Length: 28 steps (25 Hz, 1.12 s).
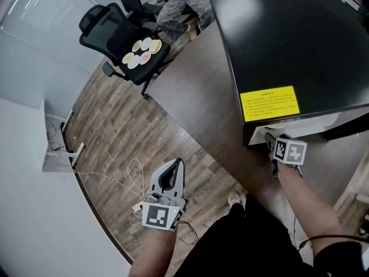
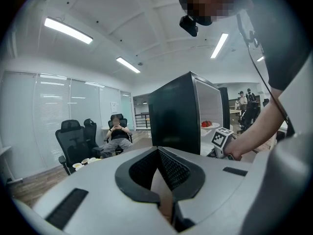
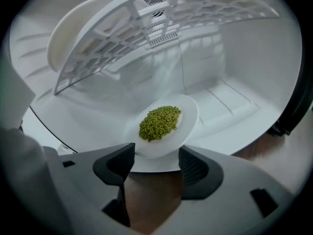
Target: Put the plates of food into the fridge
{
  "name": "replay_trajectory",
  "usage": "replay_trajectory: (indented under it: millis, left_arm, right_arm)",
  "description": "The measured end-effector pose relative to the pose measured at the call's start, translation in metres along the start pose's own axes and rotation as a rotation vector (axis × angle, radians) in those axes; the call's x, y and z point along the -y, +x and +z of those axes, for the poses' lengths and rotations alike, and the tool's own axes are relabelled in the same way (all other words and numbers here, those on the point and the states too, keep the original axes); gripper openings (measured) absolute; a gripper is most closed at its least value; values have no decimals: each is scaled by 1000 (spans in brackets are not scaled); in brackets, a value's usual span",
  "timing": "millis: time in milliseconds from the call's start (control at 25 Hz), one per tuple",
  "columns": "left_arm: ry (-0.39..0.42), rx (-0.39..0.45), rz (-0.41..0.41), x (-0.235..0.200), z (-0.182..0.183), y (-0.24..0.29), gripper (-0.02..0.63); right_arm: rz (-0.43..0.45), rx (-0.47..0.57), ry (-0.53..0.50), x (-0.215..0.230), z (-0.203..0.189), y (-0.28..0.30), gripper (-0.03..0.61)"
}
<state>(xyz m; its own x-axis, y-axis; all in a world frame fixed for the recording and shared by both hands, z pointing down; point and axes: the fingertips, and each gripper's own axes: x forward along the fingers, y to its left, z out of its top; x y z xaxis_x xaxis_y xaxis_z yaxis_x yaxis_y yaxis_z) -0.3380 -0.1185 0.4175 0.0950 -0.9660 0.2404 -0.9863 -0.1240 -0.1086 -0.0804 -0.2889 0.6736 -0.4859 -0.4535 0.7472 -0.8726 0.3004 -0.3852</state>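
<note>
A white plate of green beans lies on the white floor of the fridge in the right gripper view. My right gripper is open, with the plate's near rim between its spread jaws and the pads clear of it. In the head view the right gripper reaches into the open front of the black fridge. My left gripper hangs low over the wooden floor, shut and empty. Several more plates of food sit on the seat of a black office chair.
A white wire shelf spans the fridge above the plate, with another white dish over it. A plate of red food shows inside the fridge. A seated person is behind the chairs. White cables lie on the floor.
</note>
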Motion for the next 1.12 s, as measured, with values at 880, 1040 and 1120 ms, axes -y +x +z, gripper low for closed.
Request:
replay_trajectory:
  millis: [880, 1040, 1120]
  left_arm:
    - [-3, 83, -51, 6, 17, -28, 5]
    - [-2, 119, -76, 16, 30, -31, 5]
    - [-2, 138, -91, 21, 36, -32, 5]
  right_arm:
    - [-19, 115, -189, -20, -8, -49, 291]
    - [28, 185, -218, -33, 0, -77, 290]
    - [45, 225, -225, -37, 4, -93, 290]
